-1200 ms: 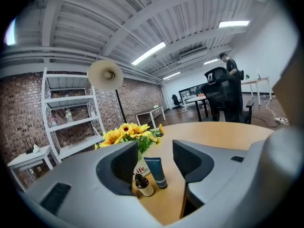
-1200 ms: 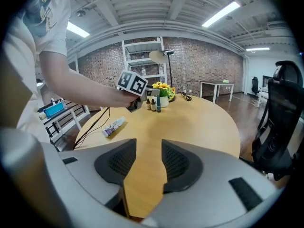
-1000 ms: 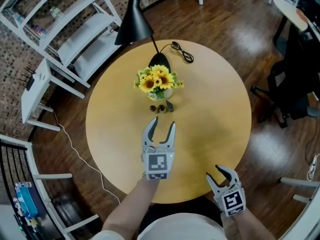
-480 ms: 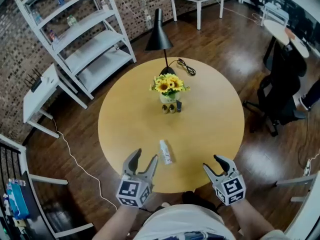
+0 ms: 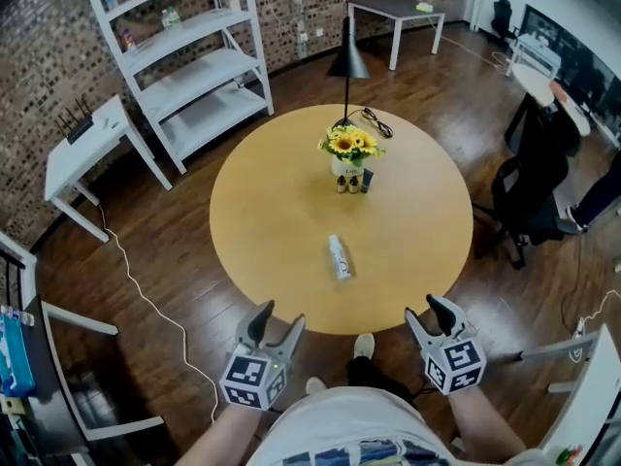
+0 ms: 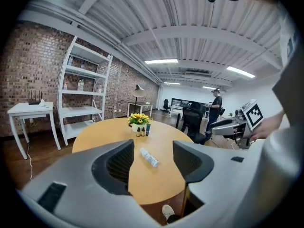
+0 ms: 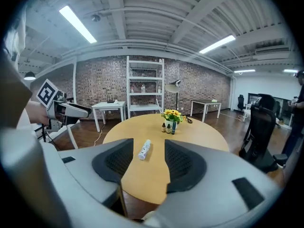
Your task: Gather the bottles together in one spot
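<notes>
Head view, white bottle (image 5: 338, 257) toppled, left claw (image 5: 279, 316) open, right claw (image 5: 428, 310) just opened, empty

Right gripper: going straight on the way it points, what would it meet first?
Likely the white bottle lying on the round table, framed between the open jaws of the right gripper; depth is unclear, so it might touch tabletop first.
</notes>
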`<act>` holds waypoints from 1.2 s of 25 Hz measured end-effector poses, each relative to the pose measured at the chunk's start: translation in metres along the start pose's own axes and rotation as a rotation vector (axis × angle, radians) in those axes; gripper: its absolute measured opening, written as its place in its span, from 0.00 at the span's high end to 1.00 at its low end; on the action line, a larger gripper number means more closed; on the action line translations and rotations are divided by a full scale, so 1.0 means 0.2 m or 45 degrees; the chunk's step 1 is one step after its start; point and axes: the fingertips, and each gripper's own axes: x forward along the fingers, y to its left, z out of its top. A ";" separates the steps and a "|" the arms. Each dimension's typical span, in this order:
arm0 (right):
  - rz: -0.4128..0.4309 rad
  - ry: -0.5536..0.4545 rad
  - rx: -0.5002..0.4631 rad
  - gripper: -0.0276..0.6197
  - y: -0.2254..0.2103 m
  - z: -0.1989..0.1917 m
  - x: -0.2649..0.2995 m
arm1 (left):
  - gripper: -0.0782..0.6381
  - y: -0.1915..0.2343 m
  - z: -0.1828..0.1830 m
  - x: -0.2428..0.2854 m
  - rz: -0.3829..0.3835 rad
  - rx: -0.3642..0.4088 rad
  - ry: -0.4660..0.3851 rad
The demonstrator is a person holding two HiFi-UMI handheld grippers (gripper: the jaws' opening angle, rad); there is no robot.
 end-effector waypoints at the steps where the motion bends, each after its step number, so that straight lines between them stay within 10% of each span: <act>1: -0.007 0.004 0.011 0.60 0.04 -0.02 -0.03 | 0.56 0.01 -0.04 -0.05 -0.001 -0.016 0.011; 16: 0.009 0.079 0.031 0.60 0.29 -0.18 -0.08 | 0.56 0.02 -0.25 -0.26 -0.061 -0.131 0.059; 30: 0.389 0.428 0.003 0.55 0.26 -0.41 1.11 | 0.56 0.19 -0.21 -0.06 0.198 -0.232 0.119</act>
